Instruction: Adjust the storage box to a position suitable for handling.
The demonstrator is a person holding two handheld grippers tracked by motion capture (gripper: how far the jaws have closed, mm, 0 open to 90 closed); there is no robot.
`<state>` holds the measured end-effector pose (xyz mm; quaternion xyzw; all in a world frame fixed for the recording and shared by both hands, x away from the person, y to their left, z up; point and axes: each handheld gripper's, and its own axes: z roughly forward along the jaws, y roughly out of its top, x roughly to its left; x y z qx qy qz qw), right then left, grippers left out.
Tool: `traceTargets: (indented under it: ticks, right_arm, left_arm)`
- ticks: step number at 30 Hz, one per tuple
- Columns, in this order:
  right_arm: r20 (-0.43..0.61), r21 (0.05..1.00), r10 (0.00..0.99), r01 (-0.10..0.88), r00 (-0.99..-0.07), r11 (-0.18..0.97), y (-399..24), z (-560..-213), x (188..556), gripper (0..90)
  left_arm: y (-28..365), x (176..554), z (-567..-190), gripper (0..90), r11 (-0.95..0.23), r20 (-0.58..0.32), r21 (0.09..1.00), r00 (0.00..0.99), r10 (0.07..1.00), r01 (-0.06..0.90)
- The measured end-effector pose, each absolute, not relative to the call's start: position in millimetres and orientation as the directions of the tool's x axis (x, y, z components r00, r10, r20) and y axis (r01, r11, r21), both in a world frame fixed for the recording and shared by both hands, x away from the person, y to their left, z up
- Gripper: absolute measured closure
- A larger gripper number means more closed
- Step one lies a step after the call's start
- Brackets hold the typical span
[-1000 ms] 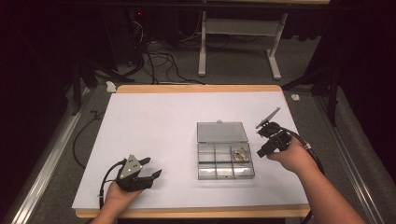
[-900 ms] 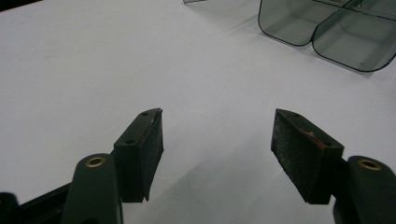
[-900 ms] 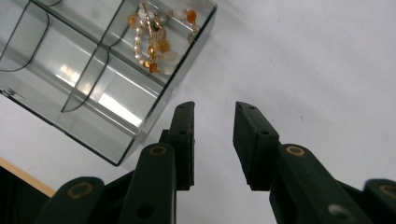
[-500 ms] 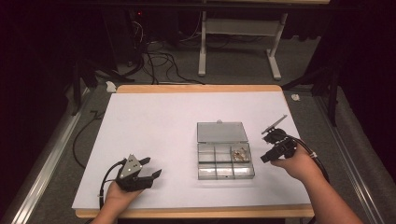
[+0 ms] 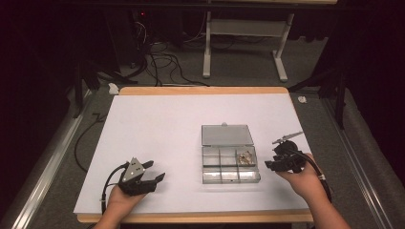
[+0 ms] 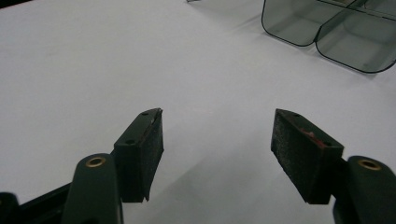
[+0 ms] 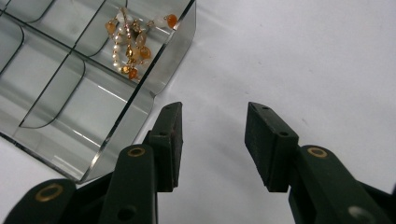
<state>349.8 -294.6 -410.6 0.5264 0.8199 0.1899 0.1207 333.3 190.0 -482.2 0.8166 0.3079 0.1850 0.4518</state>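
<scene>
A clear plastic compartment box [image 5: 230, 175] lies right of the table's middle, its lid [image 5: 227, 135] folded back flat. A string of gold, pearl and orange beads [image 5: 246, 156] sits in its back right compartment, and those beads [image 7: 130, 44] lie just inside the box wall [image 7: 140, 112] in the right gripper view. My right gripper [image 5: 270, 164] is low over the table just right of the box and is open. Its jaws have just been opening, and my right gripper [image 7: 215, 116] has only bare white table between them. My left gripper [image 5: 156, 172] rests open at the near left, and my left gripper [image 6: 217, 126] holds nothing.
The white table top [image 5: 157, 129] has a wooden rim [image 5: 200, 90]. A corner of the box [image 6: 327, 28] lies ahead and to the right in the left gripper view. Beyond the table are floor cables [image 5: 157, 62] and a white desk frame [image 5: 243, 28].
My right gripper has come down and toward the near side, from beside the lid to the table by the box's right wall. Its jaws stand wider. The left gripper has not moved.
</scene>
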Motion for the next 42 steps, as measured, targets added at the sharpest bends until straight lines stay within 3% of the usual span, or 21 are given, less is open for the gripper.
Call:
traceTargets:
  ticks: [20,31,42]
  right_arm:
    - [0.006,0.647,0.933,0.712,-0.360,0.271,-304.5,-451.0,317.2,57.8]
    - [0.027,0.746,0.945,0.636,-0.326,0.198,-314.6,-465.6,306.1,58.0]
    - [0.006,0.761,0.933,0.607,-0.360,0.230,-306.9,-468.2,311.7,56.0]
  left_arm:
    - [193.3,335.1,-482.1,41.5,-0.371,-0.011,0.860,0.739,0.674,0.351]
    - [193.7,333.9,-482.0,38.8,-0.358,-0.008,0.866,0.724,0.690,0.350]
    - [191.7,341.3,-468.2,43.9,-0.277,-0.071,0.887,0.701,0.709,0.370]
